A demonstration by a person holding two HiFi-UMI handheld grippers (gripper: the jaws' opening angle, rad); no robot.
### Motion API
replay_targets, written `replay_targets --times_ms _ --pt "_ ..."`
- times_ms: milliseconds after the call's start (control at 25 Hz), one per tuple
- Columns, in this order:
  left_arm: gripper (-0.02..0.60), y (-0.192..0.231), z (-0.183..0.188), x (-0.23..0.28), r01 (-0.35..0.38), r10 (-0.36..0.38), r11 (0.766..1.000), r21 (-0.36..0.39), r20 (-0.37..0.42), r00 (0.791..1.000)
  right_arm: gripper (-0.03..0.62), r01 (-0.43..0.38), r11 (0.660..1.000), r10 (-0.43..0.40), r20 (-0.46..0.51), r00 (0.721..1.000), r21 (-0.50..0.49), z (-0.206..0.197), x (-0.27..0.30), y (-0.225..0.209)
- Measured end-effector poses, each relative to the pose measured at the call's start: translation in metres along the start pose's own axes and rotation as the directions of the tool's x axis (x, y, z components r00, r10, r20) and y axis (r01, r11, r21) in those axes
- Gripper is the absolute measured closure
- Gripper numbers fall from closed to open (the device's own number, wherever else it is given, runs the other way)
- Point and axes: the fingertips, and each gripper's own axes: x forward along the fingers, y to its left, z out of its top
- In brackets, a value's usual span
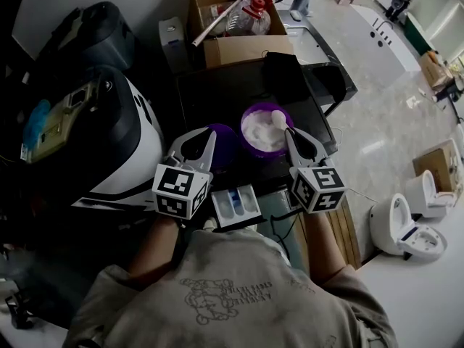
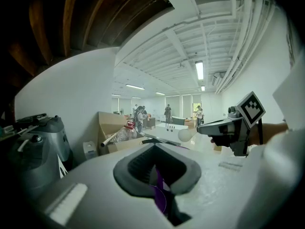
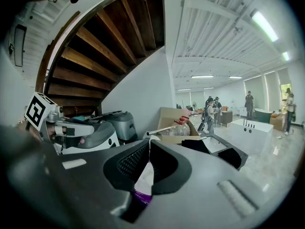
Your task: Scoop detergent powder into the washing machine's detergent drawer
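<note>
A round purple tub [image 1: 265, 132] full of white detergent powder stands on the dark machine top [image 1: 217, 93]. My right gripper [image 1: 288, 133] is shut on a white scoop [image 1: 278, 119] whose bowl sits over the powder; in the right gripper view the scoop [image 3: 145, 174] shows between the jaws above the tub's purple rim [image 3: 141, 196]. My left gripper [image 1: 209, 138] is shut on a purple lid [image 1: 223, 146] just left of the tub; the lid's edge [image 2: 161, 195] shows between its jaws [image 2: 159, 171]. The white detergent drawer [image 1: 236, 206] with blue compartments stands pulled out below both grippers.
An open cardboard box [image 1: 241, 48] holding a plastic bottle [image 1: 250, 17] stands behind the machine. A large white and black appliance [image 1: 116, 133] fills the left. Two white toilets [image 1: 406, 220] stand on the floor at right. People stand far off in the hall.
</note>
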Motion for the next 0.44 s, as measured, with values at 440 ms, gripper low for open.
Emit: replay_targets --times_ms 440 --pt "0.580 -0.0047 -0.0026 0.0048 0.000 0.000 1.000 0.008 -0.013 1.000 0.559 -0.015 1.000 0.015 0.004 1.000 0.008 -0.0035 -0.0036 -0.0025"
